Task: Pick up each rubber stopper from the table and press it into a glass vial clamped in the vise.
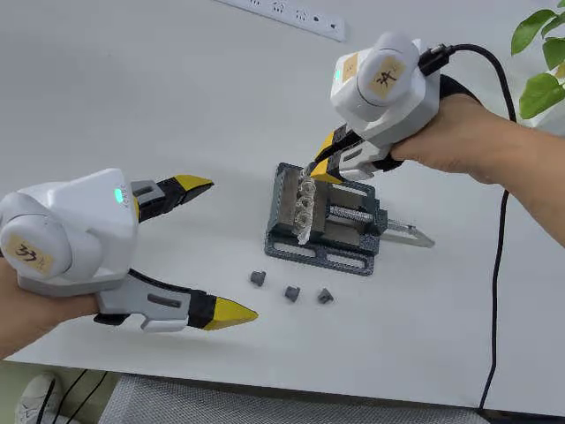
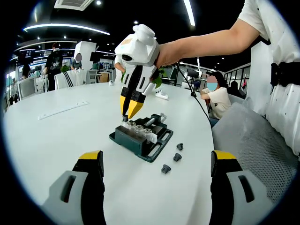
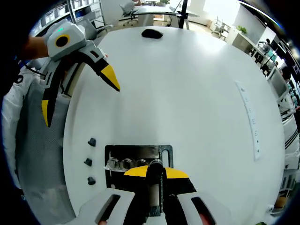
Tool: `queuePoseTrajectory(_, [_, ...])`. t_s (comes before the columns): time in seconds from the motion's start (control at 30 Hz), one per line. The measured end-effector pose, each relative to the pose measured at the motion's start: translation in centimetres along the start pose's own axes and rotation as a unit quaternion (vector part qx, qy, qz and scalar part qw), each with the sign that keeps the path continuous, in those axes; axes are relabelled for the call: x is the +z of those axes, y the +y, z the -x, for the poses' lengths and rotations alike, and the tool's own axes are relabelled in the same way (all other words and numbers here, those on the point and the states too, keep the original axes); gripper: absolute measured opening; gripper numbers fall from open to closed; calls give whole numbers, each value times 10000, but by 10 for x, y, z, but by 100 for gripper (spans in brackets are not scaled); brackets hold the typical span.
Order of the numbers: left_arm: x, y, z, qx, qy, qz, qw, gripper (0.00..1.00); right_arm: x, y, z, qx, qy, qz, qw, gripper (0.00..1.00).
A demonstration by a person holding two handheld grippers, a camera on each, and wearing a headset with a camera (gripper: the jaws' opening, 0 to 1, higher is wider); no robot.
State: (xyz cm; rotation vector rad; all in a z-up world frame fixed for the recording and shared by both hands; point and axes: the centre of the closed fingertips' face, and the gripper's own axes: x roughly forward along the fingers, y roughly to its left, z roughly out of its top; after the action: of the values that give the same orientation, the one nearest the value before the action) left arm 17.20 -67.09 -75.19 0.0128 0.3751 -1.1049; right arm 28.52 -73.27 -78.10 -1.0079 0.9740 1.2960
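A dark vise (image 1: pixel 309 256) stands mid-table with a row of clear glass vials (image 1: pixel 304 212) clamped in it. My right gripper (image 1: pixel 314 173) points down at the far end of the row, shut on a small dark rubber stopper (image 3: pixel 153 169) over the end vial. Three loose grey stoppers (image 1: pixel 292 292) lie on the table in front of the vise. My left gripper (image 1: pixel 219 247) hovers open and holds nothing, to the left of the vise and the stoppers. From the left gripper view, the vise (image 2: pixel 129 139), the vials (image 2: pixel 139 129), the loose stoppers (image 2: pixel 176 157) and the right gripper (image 2: pixel 127 112) lie ahead.
The vise's screw handle (image 1: pixel 408 233) sticks out to the right. A black cable (image 1: pixel 501 256) runs down the right side of the white table (image 1: pixel 159 97). A white power strip (image 1: pixel 291 12) lies at the far edge, beside a leafy plant (image 1: pixel 540 62).
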Motion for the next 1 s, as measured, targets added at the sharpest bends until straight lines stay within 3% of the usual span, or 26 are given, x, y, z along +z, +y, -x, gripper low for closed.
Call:
queuePoseTrajectory(0.2, [-1, 0, 0, 4, -8, 21, 10000, 95, 0, -3, -3, -77, 444, 432, 9981, 6])
queuePoseTrajectory(0.4, [0, 1, -2, 5, -35, 24, 10000, 95, 1, -1, -3, -165, 646, 568, 9962, 6])
queuePoseTrajectory(0.57, [1, 1, -2, -1, -53, 8, 10000, 94, -1, -2, -1, -26, 392, 287, 9988, 7])
queuePoseTrajectory(1.0, [-1, 4, 1, 47, -49, 44, 10000, 94, 2, -3, -3, 70, 94, 106, 9999, 8])
